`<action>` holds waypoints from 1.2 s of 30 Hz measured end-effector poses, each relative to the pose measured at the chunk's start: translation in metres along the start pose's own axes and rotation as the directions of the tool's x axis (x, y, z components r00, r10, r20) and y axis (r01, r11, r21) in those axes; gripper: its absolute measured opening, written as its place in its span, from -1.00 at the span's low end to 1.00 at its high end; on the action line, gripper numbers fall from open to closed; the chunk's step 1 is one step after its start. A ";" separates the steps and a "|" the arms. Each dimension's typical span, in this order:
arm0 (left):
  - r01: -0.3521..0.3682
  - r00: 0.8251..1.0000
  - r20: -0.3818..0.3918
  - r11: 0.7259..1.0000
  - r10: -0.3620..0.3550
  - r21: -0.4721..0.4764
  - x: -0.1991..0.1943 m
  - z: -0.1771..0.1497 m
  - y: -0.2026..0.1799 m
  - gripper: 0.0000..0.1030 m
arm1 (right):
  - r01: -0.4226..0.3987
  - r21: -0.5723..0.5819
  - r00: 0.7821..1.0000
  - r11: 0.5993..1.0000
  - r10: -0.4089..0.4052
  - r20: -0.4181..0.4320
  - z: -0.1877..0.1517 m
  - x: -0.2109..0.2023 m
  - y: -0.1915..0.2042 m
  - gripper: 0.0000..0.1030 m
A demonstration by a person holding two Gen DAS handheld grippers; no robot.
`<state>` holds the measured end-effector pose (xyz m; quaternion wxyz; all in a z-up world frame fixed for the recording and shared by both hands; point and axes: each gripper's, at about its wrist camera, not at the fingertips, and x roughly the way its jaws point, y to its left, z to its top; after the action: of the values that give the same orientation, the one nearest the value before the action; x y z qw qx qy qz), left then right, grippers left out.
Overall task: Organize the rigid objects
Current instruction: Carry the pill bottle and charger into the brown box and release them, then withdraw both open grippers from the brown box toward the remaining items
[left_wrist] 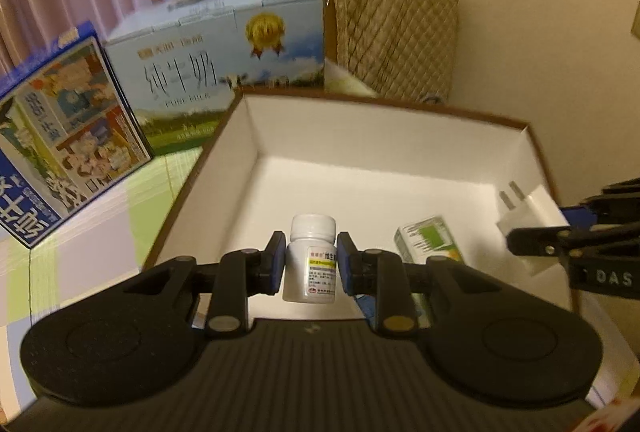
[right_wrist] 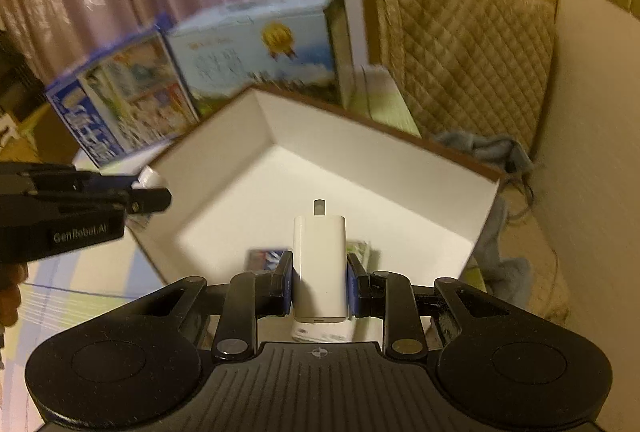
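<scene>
The left gripper [left_wrist: 311, 264] was clamped on a small white plastic pill bottle [left_wrist: 310, 262] with a ribbed screw cap, its blue pads pressing the label on both flanks, and held it above the near end of a large open cardboard box [left_wrist: 256, 127] with white inner walls and a brown rim. The right gripper [right_wrist: 319, 278] was clamped on a white rectangular plastic wall charger [right_wrist: 319, 268], metal prong pointing forward, above the same box. Both things looked light and stiff; the bottle's smooth round wall could twist in the pads, so the mid-body hold below the cap seemed sound, while the charger's flat sides gave a surer seat, though its glossy shell looked slippery. A small green-and-white carton [left_wrist: 430, 246] already lay on the box floor. The bottle's label carried a yellow band and small print too fine to read. Behind the box stood a pale blue milk carton case [left_wrist: 224, 51] printed "PURE MILK" beneath large Chinese characters, with a gold medal emblem. The grippers' bodies read "GenRobot.AI" and "DAS".
</scene>
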<state>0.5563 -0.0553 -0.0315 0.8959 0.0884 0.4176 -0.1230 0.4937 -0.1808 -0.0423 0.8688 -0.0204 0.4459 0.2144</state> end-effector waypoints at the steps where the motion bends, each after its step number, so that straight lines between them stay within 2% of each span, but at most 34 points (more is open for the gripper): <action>1: 0.001 1.000 -0.017 1.000 -0.001 0.002 0.007 0.000 0.000 -0.55 | 0.009 -0.003 1.000 1.000 -0.009 -0.017 0.000 0.004 -0.001 -0.57; 5: 0.003 0.997 -0.084 1.000 -0.002 0.013 0.033 0.001 0.000 -0.55 | 0.052 -0.026 0.994 0.998 -0.054 -0.094 -0.004 0.027 -0.004 -0.57; 16: 0.013 0.977 -0.212 0.999 -0.004 0.043 0.075 -0.005 -0.005 -0.55 | 0.132 -0.068 0.978 0.989 -0.141 -0.156 -0.001 0.058 -0.017 -0.57; 19: 0.020 0.976 -0.215 0.998 -0.008 0.051 0.079 -0.005 -0.005 -0.55 | 0.140 -0.070 0.975 0.988 -0.150 -0.167 -0.001 0.063 -0.017 -0.57; 24: 0.019 0.980 -0.199 0.998 -0.008 0.055 0.077 -0.003 -0.005 -0.28 | 0.158 -0.075 0.971 0.985 -0.169 -0.169 0.000 0.065 -0.017 -0.57; 36: 0.000 0.985 -0.174 0.999 0.007 0.040 0.064 -0.004 0.001 -0.20 | 0.216 -0.052 0.964 0.975 -0.222 -0.145 0.008 0.062 -0.022 -0.56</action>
<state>0.5932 -0.0628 -0.0829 0.8542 0.1172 0.4918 -0.1215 0.5403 -0.1773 -0.0901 0.8506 -0.1014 0.5012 0.1228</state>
